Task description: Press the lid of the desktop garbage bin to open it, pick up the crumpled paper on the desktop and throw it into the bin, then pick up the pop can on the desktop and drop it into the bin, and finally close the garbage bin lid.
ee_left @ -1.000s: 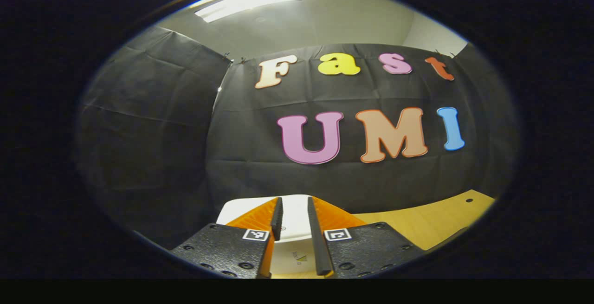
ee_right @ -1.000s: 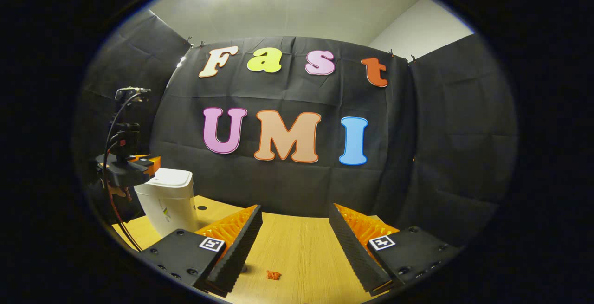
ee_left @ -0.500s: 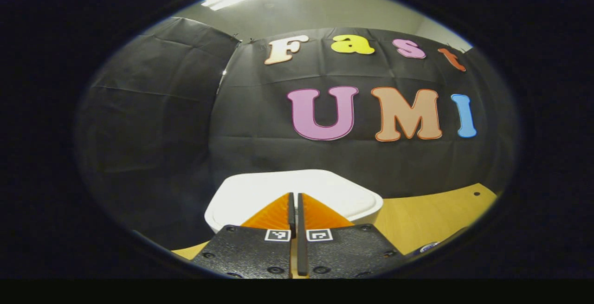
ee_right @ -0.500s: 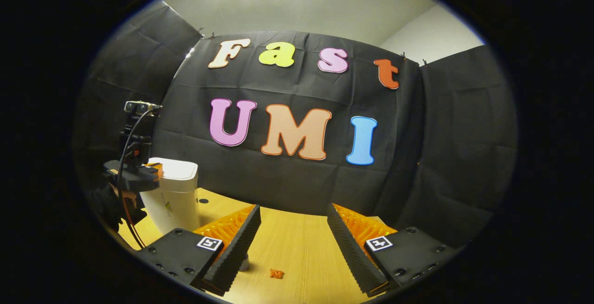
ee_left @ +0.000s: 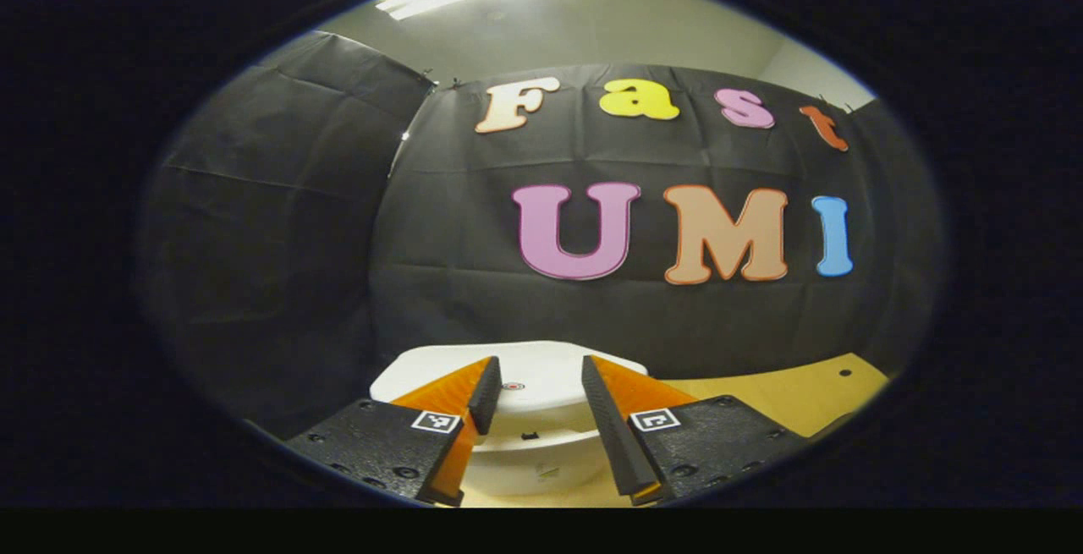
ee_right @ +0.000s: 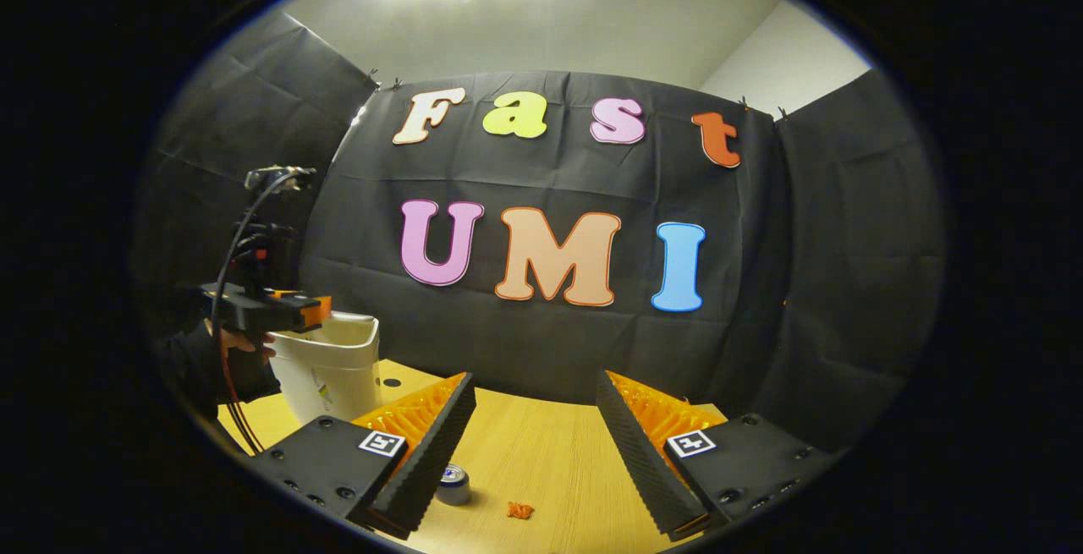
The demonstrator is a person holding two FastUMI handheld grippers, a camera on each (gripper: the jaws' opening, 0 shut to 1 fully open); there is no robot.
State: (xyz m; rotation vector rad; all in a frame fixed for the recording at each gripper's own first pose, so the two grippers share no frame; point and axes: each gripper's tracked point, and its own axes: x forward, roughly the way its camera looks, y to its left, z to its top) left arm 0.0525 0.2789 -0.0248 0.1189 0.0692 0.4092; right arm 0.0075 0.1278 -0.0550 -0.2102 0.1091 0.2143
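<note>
Since half a second ago the left tool [ee_left: 535,402] has parted its fingers from pressed together to a moderate gap and risen off the white bin [ee_right: 332,365], whose lid [ee_left: 541,374] now stands sprung up. The bin sits at the table's [ee_right: 550,452] left rear. Farther right, the pop can [ee_right: 453,485] and small orange crumpled paper [ee_right: 519,510] lie between the right tool's [ee_right: 535,444] wide-spread fingers, untouched.

Left gripper view sits close above the bin [ee_left: 516,385]; right gripper view faces the far wall from mid-table, sharing the bin [ee_right: 334,364] at left.
</note>
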